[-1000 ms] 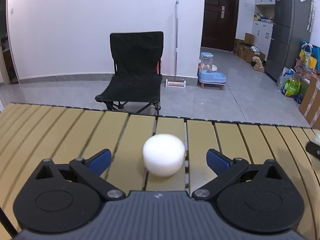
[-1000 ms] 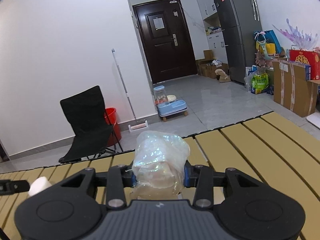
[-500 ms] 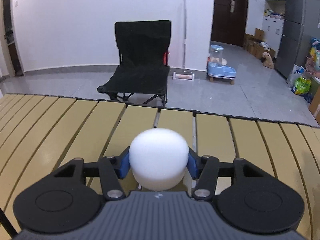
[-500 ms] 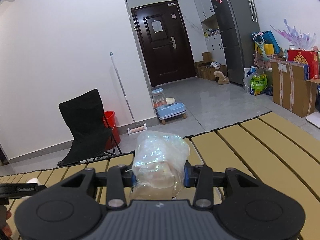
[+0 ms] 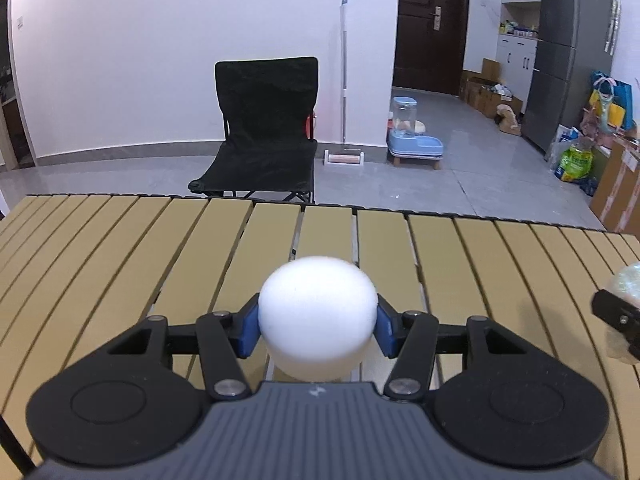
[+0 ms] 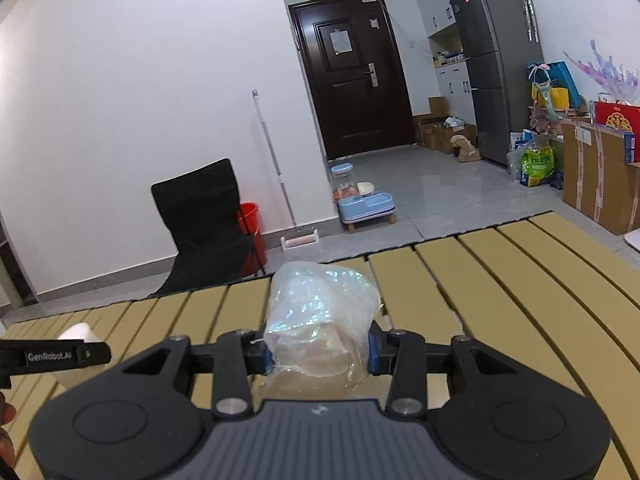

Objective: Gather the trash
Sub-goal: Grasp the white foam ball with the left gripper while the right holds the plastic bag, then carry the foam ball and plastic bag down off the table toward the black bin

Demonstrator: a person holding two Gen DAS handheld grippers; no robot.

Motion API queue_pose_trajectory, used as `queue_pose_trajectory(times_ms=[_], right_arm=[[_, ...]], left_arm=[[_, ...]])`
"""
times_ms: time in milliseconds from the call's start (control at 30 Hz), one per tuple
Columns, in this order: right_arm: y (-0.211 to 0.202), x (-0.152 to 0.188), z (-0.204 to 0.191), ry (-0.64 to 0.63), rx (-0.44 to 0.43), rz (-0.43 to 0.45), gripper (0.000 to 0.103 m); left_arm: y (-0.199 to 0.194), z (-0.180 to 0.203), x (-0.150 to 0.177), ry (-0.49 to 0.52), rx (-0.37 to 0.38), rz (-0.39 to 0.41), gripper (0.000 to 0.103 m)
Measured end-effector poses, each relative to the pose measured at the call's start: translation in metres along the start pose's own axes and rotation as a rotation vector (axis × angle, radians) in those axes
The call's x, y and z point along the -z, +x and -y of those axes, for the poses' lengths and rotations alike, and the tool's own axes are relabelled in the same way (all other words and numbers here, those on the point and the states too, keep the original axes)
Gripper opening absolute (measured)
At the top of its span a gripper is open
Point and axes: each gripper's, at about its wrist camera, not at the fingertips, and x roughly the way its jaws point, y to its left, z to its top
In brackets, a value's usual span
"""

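Left wrist view
Left tongs (image 5: 318,322): closed down on the foam (image 5: 317,318); a blue pad presses each of its flanks.
Foam: white, matte, finely grained; domed top and rounded sides, held just above the tabletop (image 5: 120,248).
Tabletop: tan slats running away from the camera, dark gaps between them, smooth and flat, with a black far edge.
Right tongs (image 5: 618,316): a black fingertip at the right border, with a pale glittery lump against it; from here I cannot tell how far they are apart.
Chair (image 5: 260,132): black fabric on a folding frame, on the grey tiled floor beyond the tabletop.
Mop (image 5: 344,84): thin pale pole leaning on the white wall, flat head on the floor.

Right wrist view
Right tongs (image 6: 320,354): drawn in on the wrap (image 6: 320,320), a blue pad on either side of it.
Wrap: crumpled clear film, iridescent and shiny, bunched into an uneven lump wider at the top, held over the tabletop (image 6: 500,280).
Left tongs (image 6: 56,356): a black finger lettered in white at the left border, with the foam (image 6: 78,332) showing just behind it.
Bucket (image 6: 250,236): red plastic, behind the chair (image 6: 200,216).
Door (image 6: 352,88): dark brown, panelled, with a metal handle.
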Motion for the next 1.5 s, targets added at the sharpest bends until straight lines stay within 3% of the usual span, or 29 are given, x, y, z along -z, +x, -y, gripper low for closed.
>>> queue_pose_trajectory(times_ms=[333,833,1200,1500], right_arm=[[-0.079,0.011,-0.026,-0.012,-0.042,-0.003,0.039],[-0.215,0.044,-0.103,-0.190,-0.127,0.012,0.039],[-0.308,0.098,-0.128,-0.227,-0.181,0.014,0.039],[-0.361,0.147,-0.144,-0.287,-0.206,-0.003,0.039]], left_arm=[[-0.090,-0.014,0.028,0.021,0.027,0.034,0.056],[-0.231,-0.057,0.078,0.032,0.040,0.092,0.056],[-0.334,-0.079,0.144,0.052,0.047,0.152,0.056],[-0.380,-0.091,0.203,0.059,0.070,0.162,0.056]])
